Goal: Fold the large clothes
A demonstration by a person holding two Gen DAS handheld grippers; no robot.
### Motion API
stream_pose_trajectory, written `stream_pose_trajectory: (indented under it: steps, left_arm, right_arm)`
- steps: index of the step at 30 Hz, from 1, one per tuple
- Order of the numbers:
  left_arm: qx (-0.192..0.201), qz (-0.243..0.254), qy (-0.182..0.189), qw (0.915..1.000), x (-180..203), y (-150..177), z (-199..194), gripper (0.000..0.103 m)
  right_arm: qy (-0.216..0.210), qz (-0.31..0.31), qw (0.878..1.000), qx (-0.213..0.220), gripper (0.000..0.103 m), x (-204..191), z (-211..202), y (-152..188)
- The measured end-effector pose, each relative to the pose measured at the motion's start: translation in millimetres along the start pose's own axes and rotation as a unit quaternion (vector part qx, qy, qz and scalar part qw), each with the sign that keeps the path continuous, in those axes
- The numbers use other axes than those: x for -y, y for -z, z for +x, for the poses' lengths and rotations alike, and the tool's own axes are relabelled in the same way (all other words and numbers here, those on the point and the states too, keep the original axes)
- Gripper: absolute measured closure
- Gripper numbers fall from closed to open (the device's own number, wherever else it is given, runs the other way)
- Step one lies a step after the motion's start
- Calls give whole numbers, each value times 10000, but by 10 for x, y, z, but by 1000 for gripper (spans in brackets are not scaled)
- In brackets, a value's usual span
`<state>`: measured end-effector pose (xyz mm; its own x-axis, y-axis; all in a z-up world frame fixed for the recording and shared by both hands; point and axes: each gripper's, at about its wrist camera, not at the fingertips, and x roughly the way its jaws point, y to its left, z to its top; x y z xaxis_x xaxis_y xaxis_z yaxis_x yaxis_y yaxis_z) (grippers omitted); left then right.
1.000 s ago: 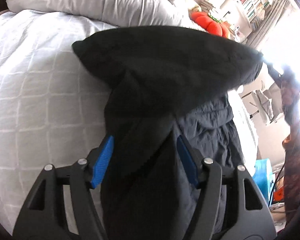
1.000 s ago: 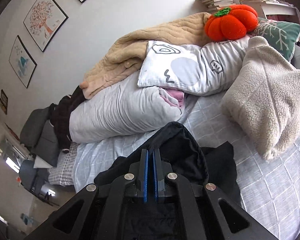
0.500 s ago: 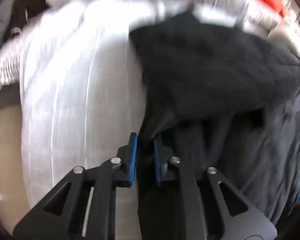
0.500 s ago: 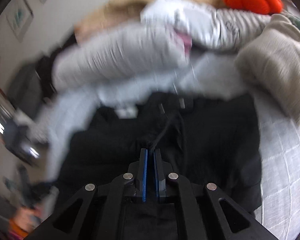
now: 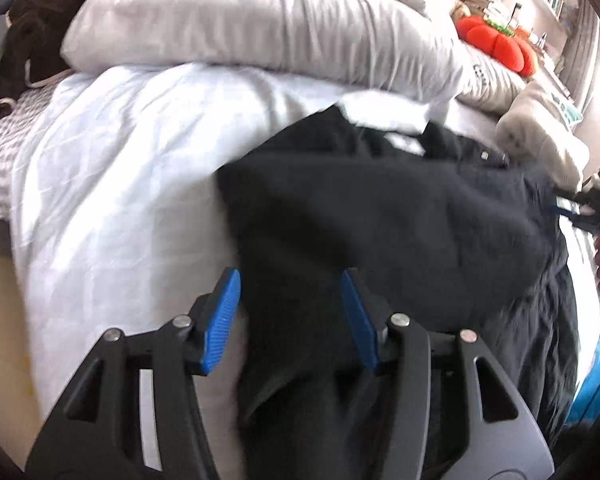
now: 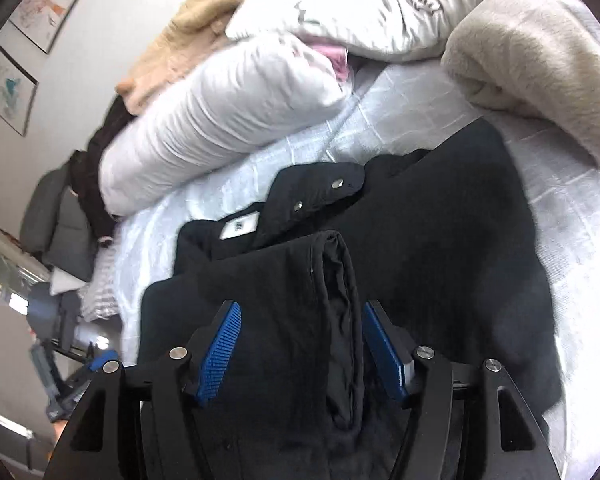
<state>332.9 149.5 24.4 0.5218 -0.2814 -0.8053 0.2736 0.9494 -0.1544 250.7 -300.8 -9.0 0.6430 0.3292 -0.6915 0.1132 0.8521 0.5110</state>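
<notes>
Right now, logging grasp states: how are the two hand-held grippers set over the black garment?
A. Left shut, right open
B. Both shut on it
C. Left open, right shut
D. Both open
D: the left hand-held gripper and right hand-held gripper both show blue pads spread wide apart over the black garment.

A white pillow [image 5: 260, 20], red pumpkin cushion [image 5: 496, 46] and fluffy beige blanket [image 6: 532, 52] lie on the bedsheet [image 5: 112, 184].

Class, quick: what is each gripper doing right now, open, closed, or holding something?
Left gripper: open, over the black garment, holding nothing.
Right gripper: open, holding nothing.
</notes>
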Motion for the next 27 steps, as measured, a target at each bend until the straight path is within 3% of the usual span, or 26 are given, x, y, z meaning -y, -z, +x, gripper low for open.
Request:
stream_pose_trajectory:
  steps: [1, 2, 4, 6, 10, 13, 16, 17, 18, 19, 21, 23, 27]
  left_arm:
    - [12, -27, 96, 9999, 62, -45, 76, 58]
    - [14, -48, 184, 9998, 111, -72, 168, 65]
    - [58, 22, 291, 9996, 283, -126, 377, 67]
    - [82, 221, -50, 9997, 373, -128, 628, 67]
    - [-213, 81, -933, 9954, 83, 40, 1091, 74]
    - [-152, -587, -665, 9959, -210, 91, 1031, 78]
    - [-300, -745, -367, 9961, -259, 114, 767, 77]
    - [-308, -770, -232, 9963, -256, 137, 660, 73]
    - [-318, -775, -94, 9964, -259, 181, 519, 69]
    - [-344, -726, 30, 9968, -236, 242, 342, 57]
    - [-517, -631, 177, 9965, -180, 403, 127, 46]
    - [-691, -500, 211, 9961, -129, 550, 9, 45]
    - [-985, -393, -87, 9943, -86, 883, -78, 45]
  right_arm:
    - [81, -56, 9999, -75, 71, -29, 105, -1]
    - [138, -158, 9996, -163, 86, -80, 221, -2]
    - [488, -560, 9972, -72, 90, -234, 344, 24]
    - [670, -850, 9941, 76, 90, -324, 376, 104]
    - [975, -999, 9902, -18, 80, -219, 547, 213]
    - [1026, -1136, 9877, -323, 80, -130, 658, 312]
    - [1048, -1176, 9871, -283, 71, -115, 468, 371]
    - [980, -1141, 9882, -275, 68, -98, 372, 392]
    - [900, -1122, 9892, -263, 57, -84, 275, 423]
    - [844, -1111, 9899, -245, 45, -65, 161, 461]
    - [840, -1123, 9899, -183, 37, -19, -102, 567]
    - [960, -1180, 9881, -207, 36, 54, -362, 702]
    - [1435, -1056, 9837, -252, 30, 314, -772, 972]
